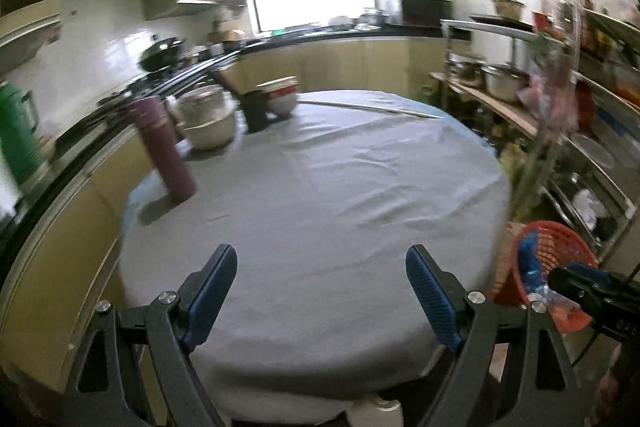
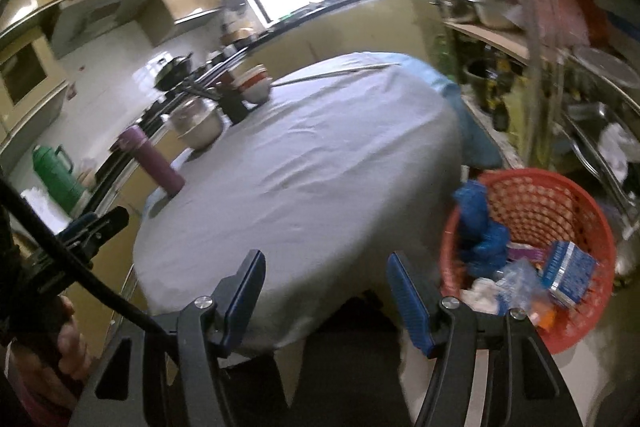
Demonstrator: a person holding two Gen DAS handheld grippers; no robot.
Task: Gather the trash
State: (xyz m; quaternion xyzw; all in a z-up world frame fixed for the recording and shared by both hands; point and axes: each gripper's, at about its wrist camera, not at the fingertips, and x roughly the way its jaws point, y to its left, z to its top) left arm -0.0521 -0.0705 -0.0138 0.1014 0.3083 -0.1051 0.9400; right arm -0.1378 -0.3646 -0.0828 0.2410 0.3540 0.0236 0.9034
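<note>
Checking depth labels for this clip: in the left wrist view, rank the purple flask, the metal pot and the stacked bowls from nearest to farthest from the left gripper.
From the left gripper, jaws open:
1. Purple flask, left edge of the table.
2. Metal pot, behind the flask, far left.
3. Stacked bowls, far edge, nearer the middle.

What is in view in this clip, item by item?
table: one, round, grey cloth over blue.
flask: one, purple, table's left edge.
pot: one, steel, lidded, far left of table.
bowls: stacked, white and red, far side.
holder: one, dark, by the bowls.
basket: one, red, on the floor right of table, holding trash.
carton: one, blue, in basket.
thermos: one, green, on the left counter.
left gripper: open, empty.
right gripper: open, empty.
</note>
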